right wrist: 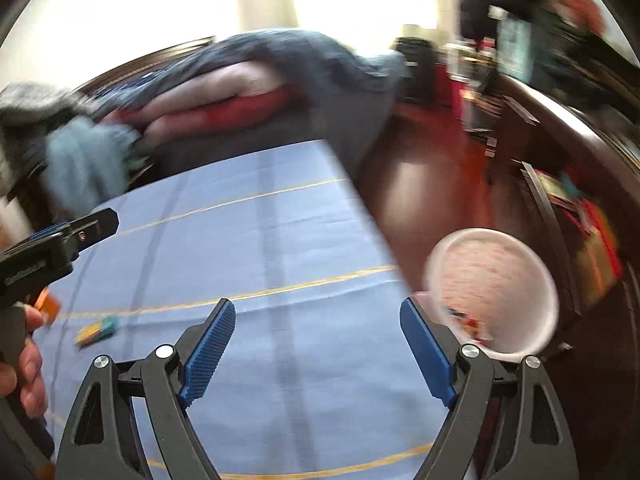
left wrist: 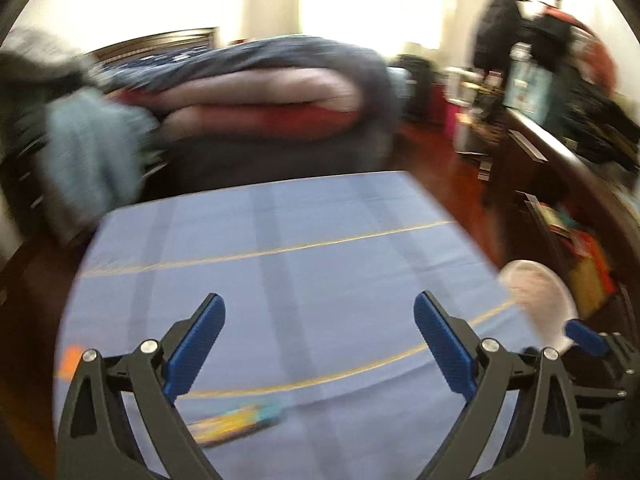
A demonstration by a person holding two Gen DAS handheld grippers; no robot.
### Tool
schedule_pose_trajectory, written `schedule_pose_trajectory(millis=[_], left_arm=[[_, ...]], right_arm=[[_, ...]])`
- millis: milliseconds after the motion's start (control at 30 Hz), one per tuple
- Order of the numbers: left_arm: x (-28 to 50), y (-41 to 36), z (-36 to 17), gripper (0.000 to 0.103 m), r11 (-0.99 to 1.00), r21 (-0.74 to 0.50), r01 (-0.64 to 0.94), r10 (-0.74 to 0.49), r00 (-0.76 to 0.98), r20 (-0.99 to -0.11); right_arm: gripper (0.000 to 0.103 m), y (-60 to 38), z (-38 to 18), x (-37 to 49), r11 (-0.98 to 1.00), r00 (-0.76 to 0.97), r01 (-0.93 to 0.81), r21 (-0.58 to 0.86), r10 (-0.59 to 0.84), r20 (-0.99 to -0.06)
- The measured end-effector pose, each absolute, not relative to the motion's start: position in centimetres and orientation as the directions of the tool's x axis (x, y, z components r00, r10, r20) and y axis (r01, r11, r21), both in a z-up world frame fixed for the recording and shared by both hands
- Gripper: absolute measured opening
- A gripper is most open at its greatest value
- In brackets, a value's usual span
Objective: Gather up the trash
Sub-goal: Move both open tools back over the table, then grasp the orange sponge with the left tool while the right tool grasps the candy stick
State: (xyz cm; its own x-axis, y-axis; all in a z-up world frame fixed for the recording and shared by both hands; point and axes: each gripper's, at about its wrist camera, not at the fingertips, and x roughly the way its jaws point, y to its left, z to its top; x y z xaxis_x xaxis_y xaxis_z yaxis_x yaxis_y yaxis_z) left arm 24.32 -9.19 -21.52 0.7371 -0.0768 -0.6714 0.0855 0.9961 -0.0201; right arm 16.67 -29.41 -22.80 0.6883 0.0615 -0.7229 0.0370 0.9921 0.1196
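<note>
A yellow and teal wrapper (left wrist: 236,426) lies on the blue cloth-covered table (left wrist: 280,240), just in front of my open, empty left gripper (left wrist: 318,340). It also shows in the right wrist view (right wrist: 98,332), far left of my open, empty right gripper (right wrist: 318,344). An orange scrap (left wrist: 68,358) lies at the table's left edge, also in the right wrist view (right wrist: 50,304). A white bin (right wrist: 496,292) with wrappers inside stands off the table's right edge, right of the right gripper; it also shows in the left wrist view (left wrist: 536,300). The left gripper (right wrist: 60,236) appears at the left.
A bed with dark and red bedding (left wrist: 260,100) lies beyond the table. A light blue cloth (left wrist: 88,152) hangs at the left. A dark wood dresser (left wrist: 560,152) with clutter runs along the right. The floor (right wrist: 424,176) is red-brown wood. Both views are motion-blurred.
</note>
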Motion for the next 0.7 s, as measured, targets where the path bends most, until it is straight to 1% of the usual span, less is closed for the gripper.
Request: schedule_pose_trajectory(millis=[33, 133, 233, 333, 433, 567, 600, 667, 700], left_arm=[[23.9, -6.3, -21.8, 0.096, 1.000, -0.005, 0.023, -0.020, 0.738, -0.675], [23.4, -0.6, -22.5, 0.096, 0.995, 0.024, -0.099, 0.088, 0.717, -0.691], [23.3, 4.2, -23.2, 0.096, 0.985, 0.030, -0.170, 0.140, 0.685, -0.715], [23.1, 7.3, -24.0, 0.096, 0.976, 0.044, -0.212, 0.178, 0.667, -0.724], [23.5, 9.0, -24.9, 0.096, 0.975, 0.051, -0.217, 0.184, 0.650, -0.737], [23.9, 9.7, -26.3, 0.096, 0.981, 0.050, -0.189, 0.162, 0.641, -0.750], [24.0, 9.8, -26.7, 0.096, 0.981, 0.052, -0.186, 0.162, 0.639, -0.752], [24.1, 10.1, -27.2, 0.096, 0.982, 0.048, -0.180, 0.154, 0.638, -0.755], [24.2, 10.2, -27.3, 0.096, 0.984, 0.041, -0.176, 0.146, 0.639, -0.755]], right_arm=[[0.084, -27.5, -22.8, 16.8, 0.993, 0.682, -0.011, 0.116, 0.092, -0.725], [0.084, -23.9, -22.6, 16.8, 0.990, 0.671, -0.093, 0.106, 0.141, -0.728], [0.084, -20.4, -22.6, 16.6, 0.982, 0.660, -0.167, 0.090, 0.179, -0.730], [0.084, -17.1, -23.0, 16.5, 0.969, 0.632, -0.231, 0.089, 0.219, -0.743], [0.084, -15.1, -23.6, 16.6, 0.957, 0.596, -0.264, 0.116, 0.257, -0.761], [0.085, -12.6, -24.6, 17.1, 0.946, 0.548, -0.292, 0.143, 0.288, -0.785], [0.086, -12.1, -24.7, 17.2, 0.944, 0.543, -0.296, 0.145, 0.291, -0.788], [0.092, -11.0, -25.2, 17.3, 0.944, 0.540, -0.298, 0.142, 0.289, -0.791], [0.093, -10.6, -25.4, 17.4, 0.945, 0.541, -0.296, 0.139, 0.286, -0.791]])
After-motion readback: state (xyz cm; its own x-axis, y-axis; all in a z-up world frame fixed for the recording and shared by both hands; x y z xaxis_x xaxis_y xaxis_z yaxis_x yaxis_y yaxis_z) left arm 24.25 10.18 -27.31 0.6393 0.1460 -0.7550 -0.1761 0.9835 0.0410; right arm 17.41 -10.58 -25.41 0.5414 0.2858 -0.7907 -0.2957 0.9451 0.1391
